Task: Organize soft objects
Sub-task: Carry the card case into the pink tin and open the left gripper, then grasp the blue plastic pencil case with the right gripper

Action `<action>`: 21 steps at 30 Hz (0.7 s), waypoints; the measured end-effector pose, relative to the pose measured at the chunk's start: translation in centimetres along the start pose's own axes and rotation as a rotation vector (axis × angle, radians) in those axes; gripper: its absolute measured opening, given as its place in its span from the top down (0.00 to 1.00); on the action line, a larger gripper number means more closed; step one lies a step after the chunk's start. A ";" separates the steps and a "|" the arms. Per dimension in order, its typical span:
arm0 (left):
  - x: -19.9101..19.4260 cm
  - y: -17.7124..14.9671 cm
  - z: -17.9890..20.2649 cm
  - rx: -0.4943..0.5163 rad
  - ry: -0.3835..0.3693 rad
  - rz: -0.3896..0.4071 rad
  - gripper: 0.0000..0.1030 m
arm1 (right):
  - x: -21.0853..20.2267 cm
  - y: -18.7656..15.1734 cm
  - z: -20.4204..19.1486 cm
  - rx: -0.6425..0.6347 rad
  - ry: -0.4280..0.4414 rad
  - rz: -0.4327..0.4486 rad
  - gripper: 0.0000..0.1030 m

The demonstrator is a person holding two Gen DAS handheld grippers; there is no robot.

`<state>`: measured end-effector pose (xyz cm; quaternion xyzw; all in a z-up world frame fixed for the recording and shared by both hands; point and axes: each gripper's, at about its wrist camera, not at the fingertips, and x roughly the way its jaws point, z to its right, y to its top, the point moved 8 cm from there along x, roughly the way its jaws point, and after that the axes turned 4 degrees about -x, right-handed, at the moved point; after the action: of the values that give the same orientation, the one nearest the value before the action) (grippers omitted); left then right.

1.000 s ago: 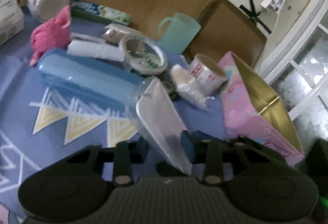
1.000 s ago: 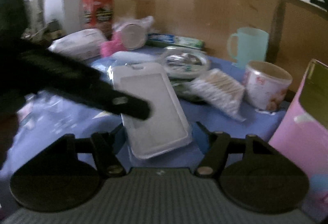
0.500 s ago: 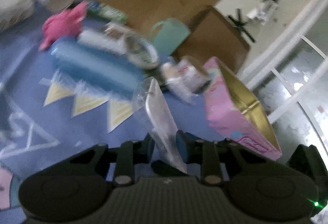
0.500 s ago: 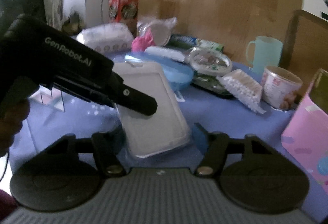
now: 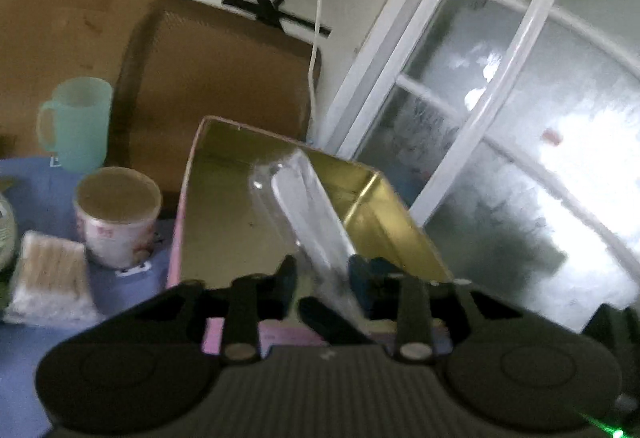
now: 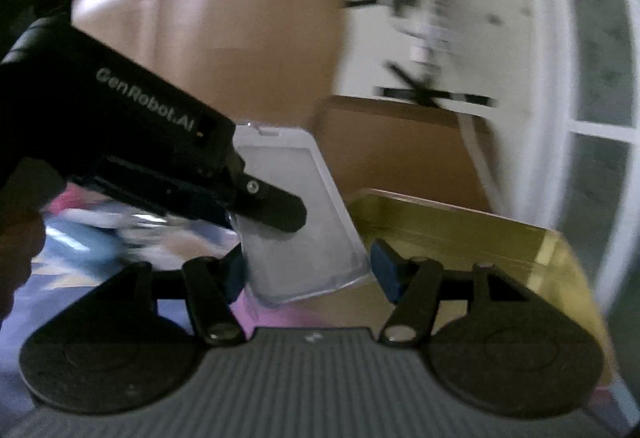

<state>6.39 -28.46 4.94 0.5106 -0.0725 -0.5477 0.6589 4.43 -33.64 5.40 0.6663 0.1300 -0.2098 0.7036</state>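
- the clear soft plastic card sleeve [image 5: 304, 213], a flat translucent pouch with a slot at its top, now hangs on edge over the open pink box with a gold lining [image 5: 224, 205]; a second ago it was out over the cluttered blue patterned cloth [image 5: 24, 173], well short of the box.
- the left gripper [image 5: 320, 272] has the sleeve's lower part between its fingers, and its jaws are just starting to open; in its own view the sleeve sits against the right-hand pad while a gap shows at the other, so the pinch looks to be letting go.
- the right gripper [image 6: 308, 264] stands about half open around the sleeve's lower corner [image 6: 296, 238]: the left pad seems to touch the edge, the right pad stands clear, so it looks more like a guide than a grip.
- read for the task: the carry seems done and a drop into the box looks like the step in hand.
- edges: the box's gold rim rises just beside the sleeve on the far right; the sleeve is tilted, so a corner could catch that wall.
- room: the box interior looks bare, with open space below; the patterned paper cup [image 5: 118, 213], the pack of cotton swabs [image 5: 50, 274] and the mint green mug [image 5: 76, 121] sit left of the box, apart from it.
- both grippers crowd the same spot, the left one crossing the right's view.
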 end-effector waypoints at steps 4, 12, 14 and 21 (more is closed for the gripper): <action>0.2 -2.0 -1.3 0.016 0.063 -0.020 0.57 | 0.4 -2.0 2.7 0.092 -0.063 -0.032 0.31; -12.1 -5.6 -11.4 -0.042 0.282 0.166 0.48 | 0.1 0.5 -2.5 0.114 0.197 0.074 0.60; -15.6 -7.3 -16.2 -0.144 0.385 0.191 0.48 | 1.4 1.1 -6.4 0.065 0.333 0.029 0.63; -23.5 -10.4 -27.6 -0.488 0.491 0.340 0.48 | 7.0 2.4 -20.4 -0.197 0.617 -0.069 0.29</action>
<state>8.60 7.87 -4.91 0.4353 0.1364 -0.2929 0.8403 13.70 -14.21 2.73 0.6224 0.3795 -0.0082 0.6845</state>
